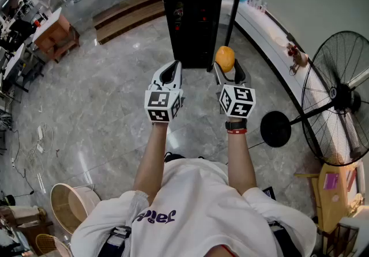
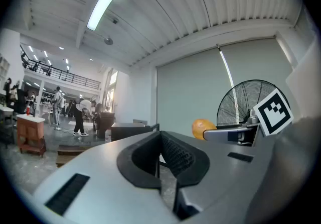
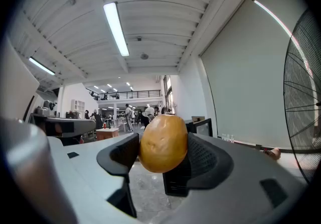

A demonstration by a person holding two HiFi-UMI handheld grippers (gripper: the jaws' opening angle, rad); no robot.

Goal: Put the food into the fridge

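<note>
White short-sleeved T-shirt [image 1: 190, 204] with dark lettering [image 1: 155, 216]. Black watch [image 1: 235, 125] and red band [image 1: 236, 131] at right wrist. Grey left gripper [image 1: 170, 70] and right gripper [image 1: 226, 64], black pads [image 3: 208, 160], black-and-white marker cubes [image 1: 161, 106].

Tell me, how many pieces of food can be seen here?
1: an orange-yellow piece clamped in the right hand-held gripper, near the black fridge. The left hand-held gripper is empty. More may be hidden inside the fridge.

Big open workshop hall w/ mezz. rail [image 3: 125, 94], strip lights [image 3: 116, 29], benches [image 1: 55, 31], pedestal fan [image 1: 337, 97].
</note>
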